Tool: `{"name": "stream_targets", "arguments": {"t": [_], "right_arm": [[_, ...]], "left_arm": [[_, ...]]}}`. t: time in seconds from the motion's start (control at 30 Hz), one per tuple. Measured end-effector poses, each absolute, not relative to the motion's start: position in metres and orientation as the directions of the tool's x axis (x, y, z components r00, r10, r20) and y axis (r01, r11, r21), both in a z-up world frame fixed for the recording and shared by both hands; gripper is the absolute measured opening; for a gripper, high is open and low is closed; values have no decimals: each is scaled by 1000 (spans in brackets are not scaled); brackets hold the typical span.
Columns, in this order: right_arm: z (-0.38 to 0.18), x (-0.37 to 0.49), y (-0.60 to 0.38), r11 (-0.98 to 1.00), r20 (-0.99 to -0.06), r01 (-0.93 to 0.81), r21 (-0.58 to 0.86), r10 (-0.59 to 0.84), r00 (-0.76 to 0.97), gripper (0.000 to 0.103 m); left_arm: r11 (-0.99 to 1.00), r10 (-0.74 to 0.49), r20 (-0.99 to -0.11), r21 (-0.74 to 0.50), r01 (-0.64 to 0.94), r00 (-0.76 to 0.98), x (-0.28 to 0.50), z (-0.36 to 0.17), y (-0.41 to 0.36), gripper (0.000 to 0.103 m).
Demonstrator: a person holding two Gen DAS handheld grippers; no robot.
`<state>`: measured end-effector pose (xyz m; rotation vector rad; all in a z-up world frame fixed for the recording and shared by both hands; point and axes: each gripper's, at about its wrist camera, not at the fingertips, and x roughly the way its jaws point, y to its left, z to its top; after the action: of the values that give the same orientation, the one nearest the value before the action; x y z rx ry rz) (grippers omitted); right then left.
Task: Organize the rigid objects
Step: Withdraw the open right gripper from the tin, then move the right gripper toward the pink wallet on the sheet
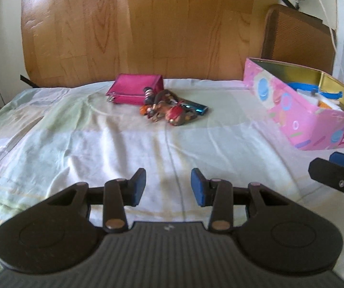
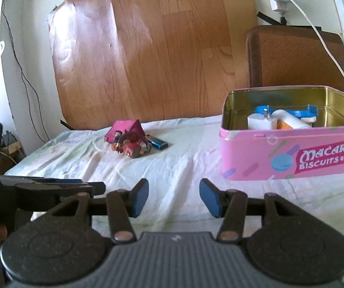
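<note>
A magenta wallet lies at the far middle of the bed, with a bunch of keychain figures and a blue lighter just in front of it; these also show in the right wrist view, the wallet, the keychains and the lighter. An open pink macaron tin holds a white charger and blue items; it also shows in the left wrist view. My left gripper is open and empty, low over the sheet. My right gripper is open and empty before the tin.
The bed sheet is pale and wrinkled. A wood-grain board leans against the wall behind the bed. A brown chair back stands behind the tin. Cables hang on the walls.
</note>
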<state>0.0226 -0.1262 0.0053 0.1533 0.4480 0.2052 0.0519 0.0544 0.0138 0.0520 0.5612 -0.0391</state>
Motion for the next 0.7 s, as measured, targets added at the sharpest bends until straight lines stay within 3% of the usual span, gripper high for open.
{"name": "stream_targets", "arguments": {"t": [0.4, 0.7], "right_arm": [[-8, 28, -128, 972, -444, -132, 195, 207, 872, 48], [-15, 33, -142, 946, -458, -107, 305, 244, 855, 49]], "left_arm": [[999, -13, -539, 23, 30, 842, 55, 3, 62, 49], [1000, -7, -535, 19, 21, 845, 54, 3, 64, 50]]}}
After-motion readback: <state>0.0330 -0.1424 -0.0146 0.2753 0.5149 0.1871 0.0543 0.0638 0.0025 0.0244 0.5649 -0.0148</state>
